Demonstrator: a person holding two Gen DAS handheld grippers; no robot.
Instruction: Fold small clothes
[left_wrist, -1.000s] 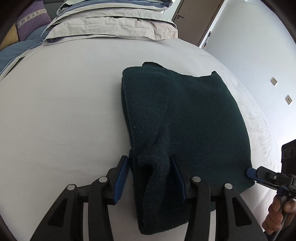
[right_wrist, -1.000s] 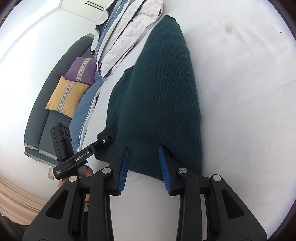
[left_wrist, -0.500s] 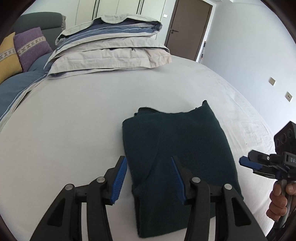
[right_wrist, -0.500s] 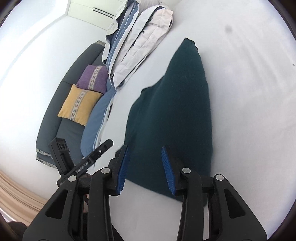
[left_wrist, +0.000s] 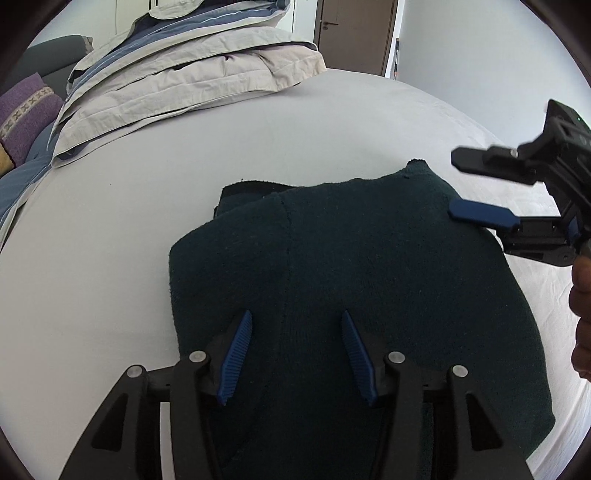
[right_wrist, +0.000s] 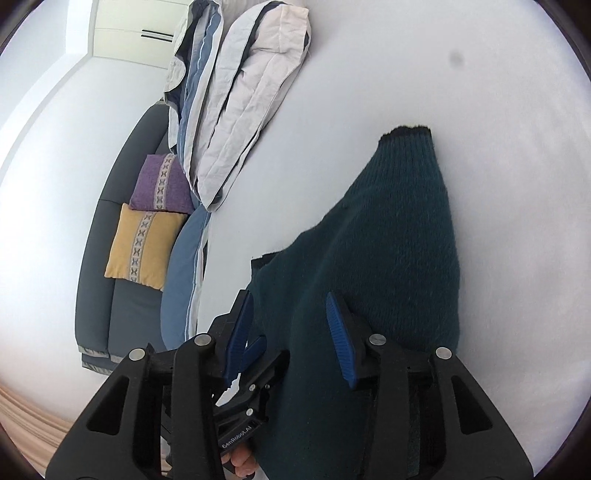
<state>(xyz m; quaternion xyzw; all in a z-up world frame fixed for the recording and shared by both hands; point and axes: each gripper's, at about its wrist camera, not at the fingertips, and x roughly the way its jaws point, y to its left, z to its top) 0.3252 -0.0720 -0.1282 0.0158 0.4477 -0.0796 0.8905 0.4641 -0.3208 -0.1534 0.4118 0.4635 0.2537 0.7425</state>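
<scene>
left wrist view: the left gripper (left_wrist: 295, 350) hangs over the near part of a dark green knitted garment (left_wrist: 369, 258) lying on the white bed sheet (left_wrist: 110, 221). its jaws are opening, and the knit passes between the blue pads, but the pads stand apart from it and press on nothing, so the cloth looks released. the right gripper (left_wrist: 480, 192) shows at the right edge above the garment's far right corner, fingers apart, nothing visibly pinched. the garment lies as a thick doubled slab with a seam running up its middle and a darker layer peeking out at the far left edge. a stack of folded bedding (left_wrist: 177, 74) sits well beyond it

right wrist view: the right gripper (right_wrist: 291, 332) looks along the garment's long side; its jaws are opening too, with the knit between the pads, though whether they touch it i cannot tell. the ribbed dark cuff (right_wrist: 410, 131) marks the far end, and the left gripper (right_wrist: 255, 350) shows low beside the left pad

risks, as i judge them: the loose knit could snag on a ribbed pad as a hand pulls away, dragging the top layer and opening the fold. the two grippers sit close and could knock together. the thick fold may also spring up, leaving the edges uneven
</scene>
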